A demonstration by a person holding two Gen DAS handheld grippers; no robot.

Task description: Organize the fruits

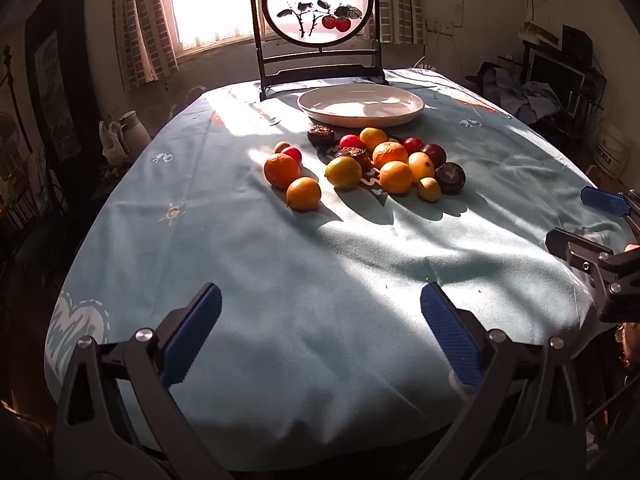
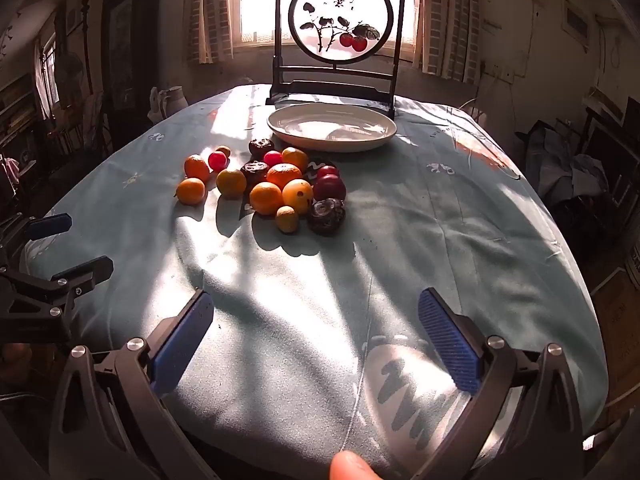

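Both tongs, left (image 1: pixel 320 320) and right (image 2: pixel 316 320), gape empty; fruit pile (image 1: pixel 368 164) (unsorted) near white plate (image 1: pixel 360 110), presumably its destination.

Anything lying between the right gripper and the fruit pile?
Nothing: only bare tablecloth between the right gripper and the fruit pile, seen in the right wrist view.

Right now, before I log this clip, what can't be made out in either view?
- Dark wrinkled fruits: kind unclear, both views, too small and shadowed.
- Fruit pile: exact count unclear, front fruits hide rear ones.
- White plate: far inner side washed by window glare.
- Right gripper: body cut off by left view's edge.
- Room corners: too dark, distorted.
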